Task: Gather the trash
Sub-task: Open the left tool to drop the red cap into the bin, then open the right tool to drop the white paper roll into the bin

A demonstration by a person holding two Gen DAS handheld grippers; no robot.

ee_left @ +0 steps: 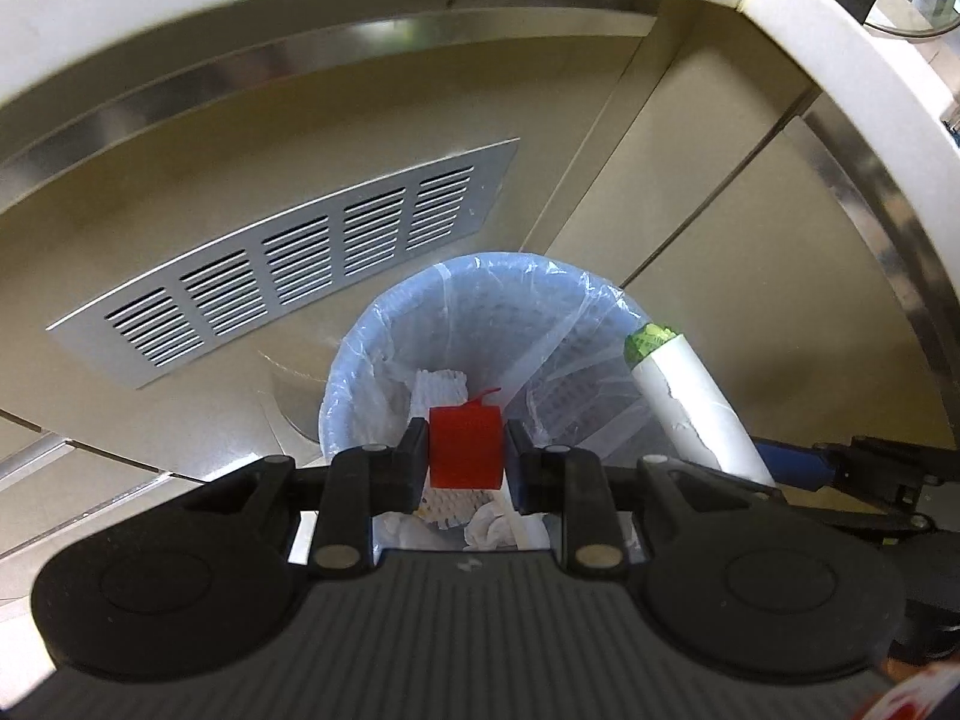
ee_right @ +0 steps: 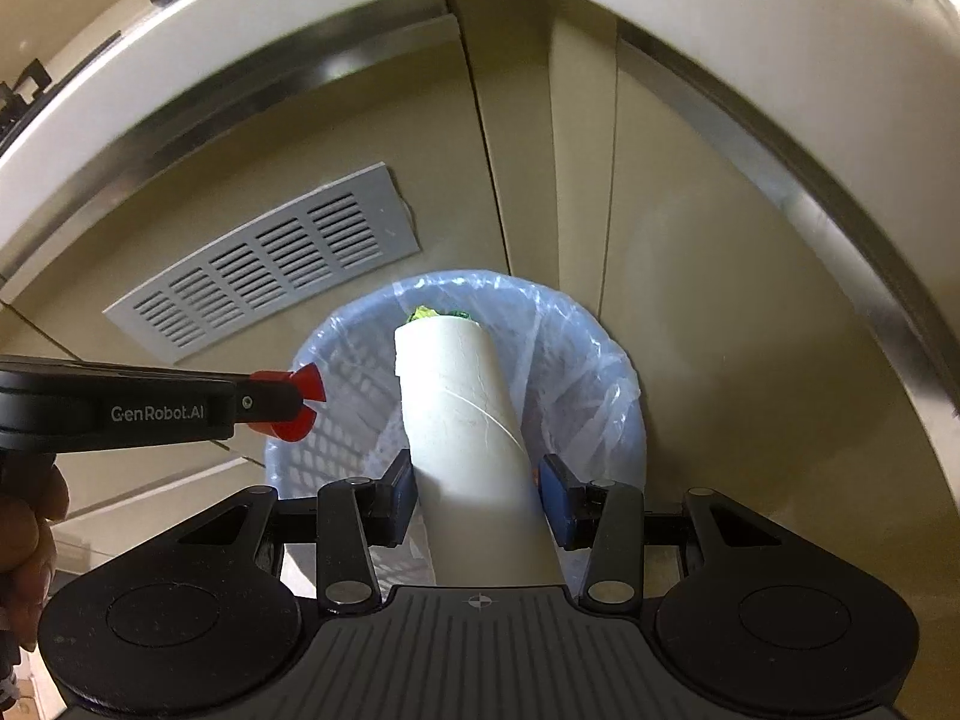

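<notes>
1. Left wrist view: the left tongs [ee_left: 467,450] are clamped on a small red cylinder [ee_left: 465,447], one pad on each side of it.
2. The red cylinder hangs directly above the open mouth of a bin [ee_left: 360,372] lined with a clear plastic bag [ee_left: 576,300].
3. Crumpled white paper [ee_left: 441,387] lies inside the bin beneath the cylinder.
4. Right wrist view: the right tongs [ee_right: 477,495] are clamped on a white cardboard tube [ee_right: 462,420], which points forward and down over the same bin [ee_right: 336,420].
5. Green material [ee_right: 423,315] shows at the far end of the tube.
6. The left tongs [ee_right: 294,405] enter this view from the left with the red cylinder [ee_right: 300,402] over the near-left rim; a hand [ee_right: 27,540] shows at the left edge.
7. The bin stands in a corner of beige cabinet panels, near a grey vent grille [ee_left: 288,264] and below the table edge [ee_left: 840,60].
</notes>
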